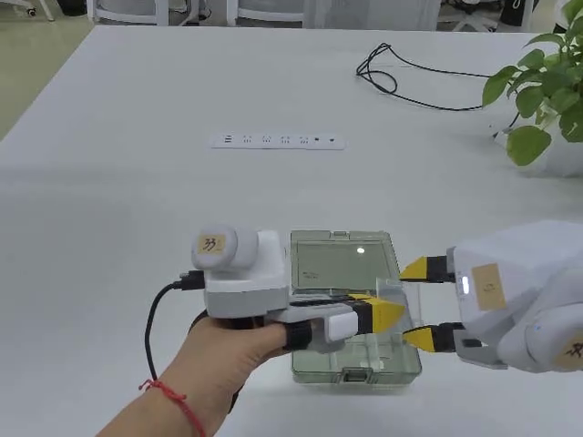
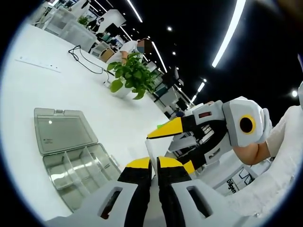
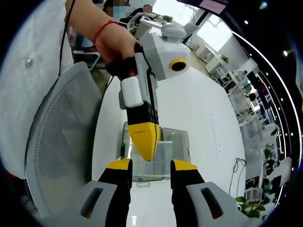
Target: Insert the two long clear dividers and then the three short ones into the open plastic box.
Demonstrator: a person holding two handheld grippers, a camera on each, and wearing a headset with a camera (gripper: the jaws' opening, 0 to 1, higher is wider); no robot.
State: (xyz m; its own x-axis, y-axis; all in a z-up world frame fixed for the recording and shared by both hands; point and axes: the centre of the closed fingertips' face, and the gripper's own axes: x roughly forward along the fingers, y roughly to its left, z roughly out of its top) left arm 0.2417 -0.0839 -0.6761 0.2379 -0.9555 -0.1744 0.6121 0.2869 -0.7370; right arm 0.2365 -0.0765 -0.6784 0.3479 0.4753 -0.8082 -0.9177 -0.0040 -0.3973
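Observation:
The open clear plastic box [image 1: 357,371] lies on the white table, its lid [image 1: 339,261] flat behind the base. Clear dividers stand in the base [image 2: 71,176], splitting it into compartments. A hand holds my left gripper [image 1: 387,311] level over the box's right side, shut on a small clear divider [image 1: 406,293] that sticks out past its yellow tips. The right gripper view has this divider [image 3: 163,158] hanging between the fingers of my right gripper [image 3: 151,166], which stands open. My right gripper [image 1: 419,303] faces the left one from the right.
A white power strip [image 1: 278,141] lies mid-table and a black cable [image 1: 392,77] coils at the back right. A potted plant [image 1: 547,91] stands at the right edge. A grey mesh chair [image 3: 61,142] is behind the person.

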